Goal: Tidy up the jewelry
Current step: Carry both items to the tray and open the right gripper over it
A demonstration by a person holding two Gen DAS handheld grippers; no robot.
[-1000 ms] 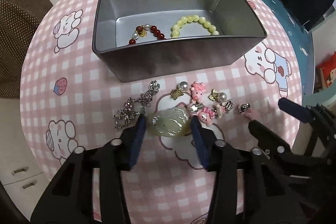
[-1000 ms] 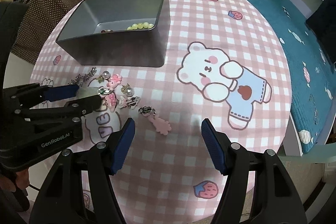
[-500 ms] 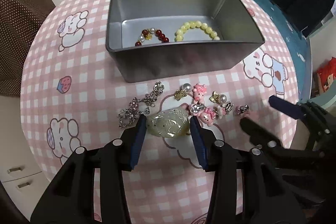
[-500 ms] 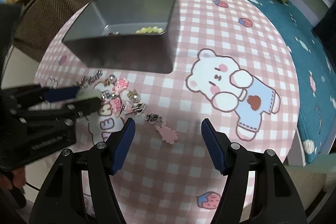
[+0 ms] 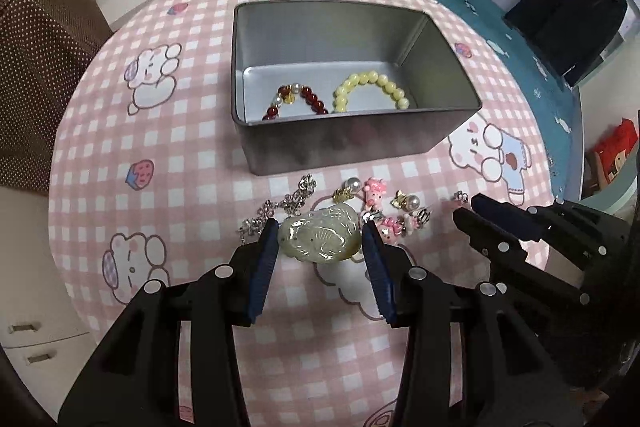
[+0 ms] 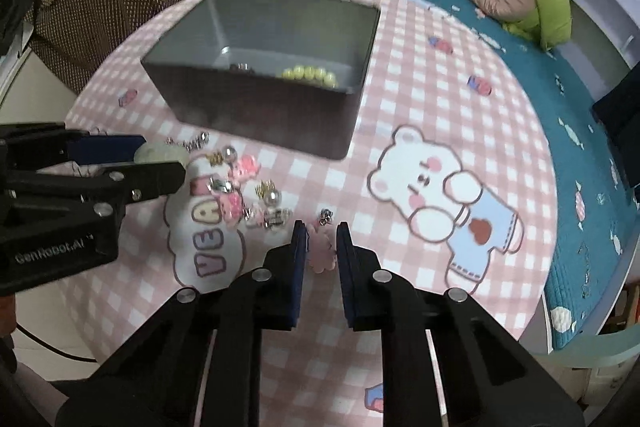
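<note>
A grey tin box (image 5: 352,151) stands on the pink checked tablecloth; a red bead bracelet (image 5: 298,101) and a yellow bead bracelet (image 5: 372,91) lie inside. My left gripper (image 5: 320,225) is shut on a pale green jade pendant (image 5: 318,241), held just above the cloth in front of the box. From the right wrist view the box (image 6: 260,111), left gripper (image 6: 160,159) and pendant (image 6: 158,151) also show. My right gripper (image 6: 321,231) has its jaws closing, pads touching a pink paw charm (image 6: 322,251) on the cloth. The right gripper (image 5: 466,207) shows in the left view.
Loose pieces lie between the grippers: a silver chain (image 5: 280,207), pink figure charms (image 5: 374,189) and pearl earrings (image 6: 272,197). The round table's edge (image 6: 560,307) curves close on the right, with a teal bed (image 6: 520,39) beyond. Brown dotted fabric (image 5: 36,67) hangs at the left.
My right jaws have closed from wide apart onto the pink paw charm. The left gripper has risen and drawn back a little with the pendant still in it.
</note>
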